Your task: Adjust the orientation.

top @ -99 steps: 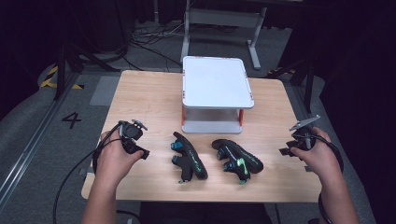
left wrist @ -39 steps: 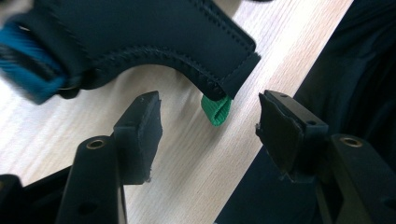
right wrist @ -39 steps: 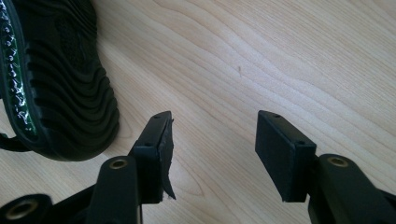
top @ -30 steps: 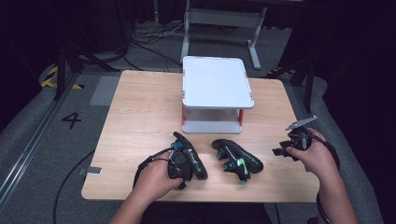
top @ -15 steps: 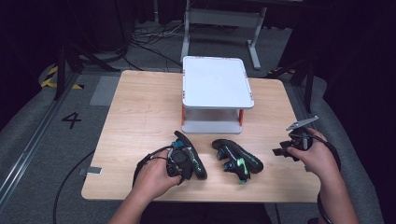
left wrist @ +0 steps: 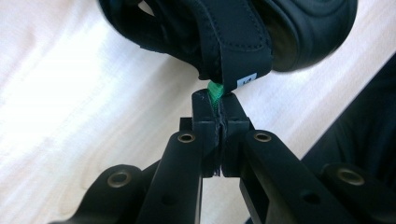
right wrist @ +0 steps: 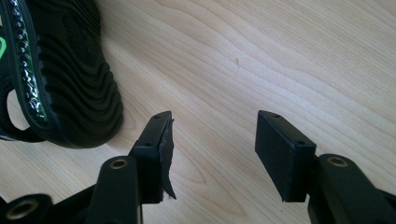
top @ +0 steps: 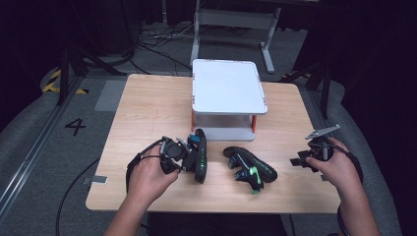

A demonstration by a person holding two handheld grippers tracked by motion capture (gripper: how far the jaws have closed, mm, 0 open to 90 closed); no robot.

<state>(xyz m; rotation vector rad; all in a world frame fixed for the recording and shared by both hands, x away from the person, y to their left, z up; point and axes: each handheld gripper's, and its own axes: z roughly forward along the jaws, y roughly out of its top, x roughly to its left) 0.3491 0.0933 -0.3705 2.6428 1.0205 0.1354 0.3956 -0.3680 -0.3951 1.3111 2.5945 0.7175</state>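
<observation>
On the pale wood-grain bench (top: 147,113), the left gripper (top: 183,153) has its jaws clamped on a thin green tab (left wrist: 215,89) of the left sandal (top: 199,155) (black, padded straps, stitched edges), which sits tilted on its side at the front. Behind stands a white two-tier shelf (top: 228,91) with orange posts. The right sandal (top: 250,169), ridged rubber sole, lies near. The right gripper (top: 307,158) hovers at the bench's right edge, jaws apart and empty.
</observation>
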